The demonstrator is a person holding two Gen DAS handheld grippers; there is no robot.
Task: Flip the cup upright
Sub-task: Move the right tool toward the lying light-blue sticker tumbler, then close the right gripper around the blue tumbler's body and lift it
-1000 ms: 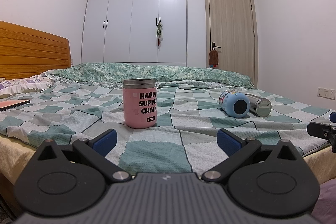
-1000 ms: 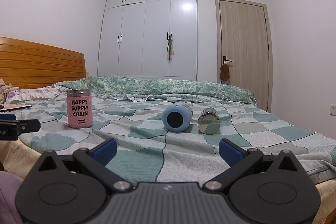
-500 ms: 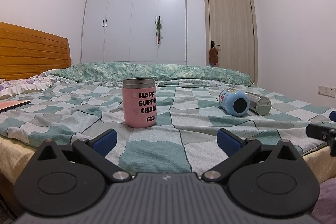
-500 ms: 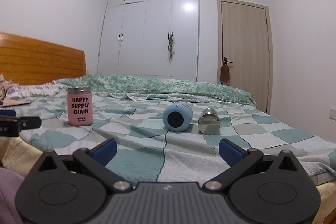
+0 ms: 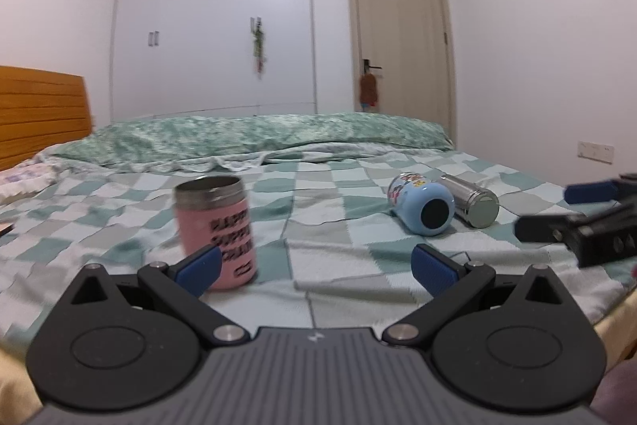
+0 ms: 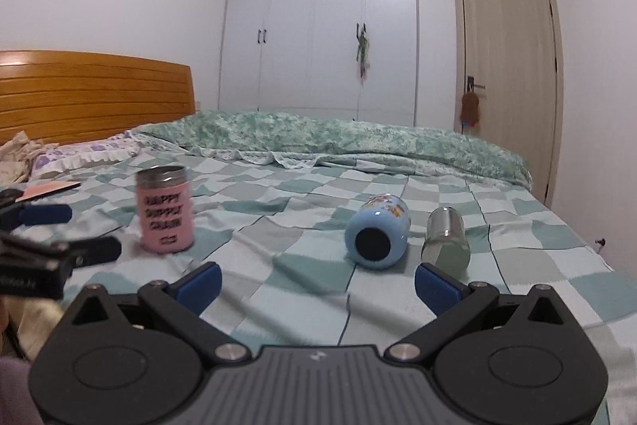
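Note:
A light blue cup (image 5: 422,204) (image 6: 378,232) lies on its side on the checked bed cover, base toward me. A steel cup (image 5: 471,200) (image 6: 446,237) lies on its side just right of it. A pink cup (image 5: 215,230) (image 6: 165,208) with black lettering stands upright to the left. My left gripper (image 5: 316,271) is open and empty, over the bed's near edge, with its left finger in front of the pink cup. My right gripper (image 6: 318,285) is open and empty, short of the blue and steel cups. It also shows at the right edge of the left wrist view (image 5: 585,218).
A bunched green quilt (image 6: 338,138) lies across the far side of the bed. A wooden headboard (image 6: 91,94) and pillows (image 6: 79,156) are at the left. A white wardrobe (image 6: 318,26) and a door (image 6: 509,74) stand behind. The left gripper shows at the left edge of the right wrist view (image 6: 43,245).
Both grippers have moved forward over the bed and tilted down a little. The cups look nearer and lower. Both grippers stay open and nothing has been gripped.

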